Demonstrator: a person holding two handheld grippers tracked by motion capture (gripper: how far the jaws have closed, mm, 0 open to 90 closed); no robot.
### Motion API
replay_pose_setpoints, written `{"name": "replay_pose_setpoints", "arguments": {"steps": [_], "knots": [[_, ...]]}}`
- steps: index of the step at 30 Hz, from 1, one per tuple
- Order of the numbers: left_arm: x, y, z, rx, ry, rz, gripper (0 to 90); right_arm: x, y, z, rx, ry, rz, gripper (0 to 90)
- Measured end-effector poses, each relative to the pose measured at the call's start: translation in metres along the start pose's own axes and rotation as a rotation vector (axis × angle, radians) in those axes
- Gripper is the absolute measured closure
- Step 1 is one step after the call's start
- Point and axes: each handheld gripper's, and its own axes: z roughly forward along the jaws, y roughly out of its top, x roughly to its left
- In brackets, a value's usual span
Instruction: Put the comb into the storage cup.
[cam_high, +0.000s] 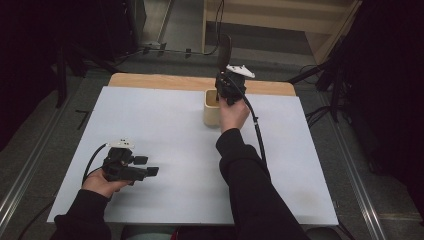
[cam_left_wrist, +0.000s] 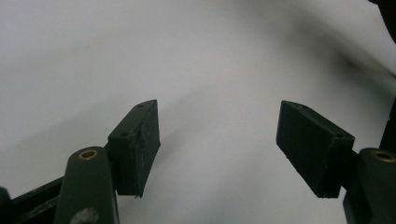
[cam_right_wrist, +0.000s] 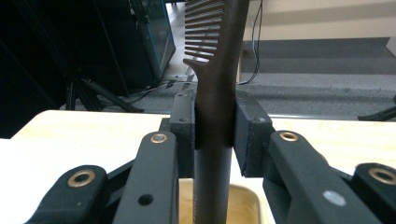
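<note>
A dark brown comb stands upright in my right gripper, whose jaws are shut on its handle; the teeth point up and left. In the high view the right gripper hangs just above a small pale wooden cup at the back middle of the white sheet, with the comb sticking up above it. The comb's lower end reaches down toward the cup's mouth. My left gripper rests low at the front left, open, jaws pointing right. Its black pads stand wide apart over bare white surface.
The white sheet covers a wooden table whose back edge shows. Cables and dark stands lie on the floor behind and at the right. A cable trails from the right gripper along the forearm.
</note>
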Motion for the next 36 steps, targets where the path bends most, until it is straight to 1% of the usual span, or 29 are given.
{"name": "replay_pose_setpoints", "arguments": {"steps": [3, 5, 8, 9, 12, 21, 24, 26, 29, 34, 35, 36], "knots": [[0.000, 0.000, 0.000, 0.002, 0.001, 0.002, 30.9, 0.000, -0.002, 0.000, -0.001, 0.004, -0.007, 70.2], [0.000, 0.000, 0.000, 0.002, 0.001, 0.002, 30.9, 0.001, -0.004, 0.000, -0.002, 0.009, 0.000, 70.2], [0.000, 0.000, 0.000, 0.004, 0.001, 0.002, 30.9, 0.000, -0.009, 0.002, 0.006, 0.001, -0.005, 70.2], [0.000, 0.000, 0.000, 0.006, 0.001, 0.002, 30.9, 0.000, -0.011, 0.002, 0.011, 0.002, 0.000, 70.2], [0.000, 0.000, 0.001, 0.006, 0.000, 0.002, 30.9, -0.001, -0.016, 0.003, 0.014, -0.001, -0.010, 70.2], [0.000, 0.000, 0.001, 0.010, 0.003, 0.000, 30.9, -0.002, -0.027, 0.002, 0.012, 0.005, -0.001, 70.2], [0.000, -0.001, 0.001, 0.011, 0.002, 0.001, 30.9, -0.002, -0.031, 0.003, 0.021, 0.002, -0.004, 70.2], [0.000, -0.001, 0.001, 0.008, 0.001, 0.001, 30.9, -0.002, -0.032, 0.002, 0.011, 0.007, -0.003, 70.2], [0.000, -0.001, 0.001, 0.011, 0.001, 0.001, 30.9, -0.001, -0.033, 0.001, 0.011, 0.005, -0.008, 70.2], [0.000, -0.001, 0.001, 0.012, 0.003, 0.002, 30.9, -0.001, -0.034, -0.001, 0.011, 0.014, -0.010, 70.2], [0.000, 0.000, 0.001, 0.013, 0.002, 0.001, 30.9, 0.000, -0.034, -0.002, 0.009, 0.017, -0.003, 70.2], [0.000, 0.000, 0.001, 0.014, 0.001, 0.001, 30.9, -0.001, -0.035, -0.002, 0.008, 0.016, -0.009, 70.2]]}}
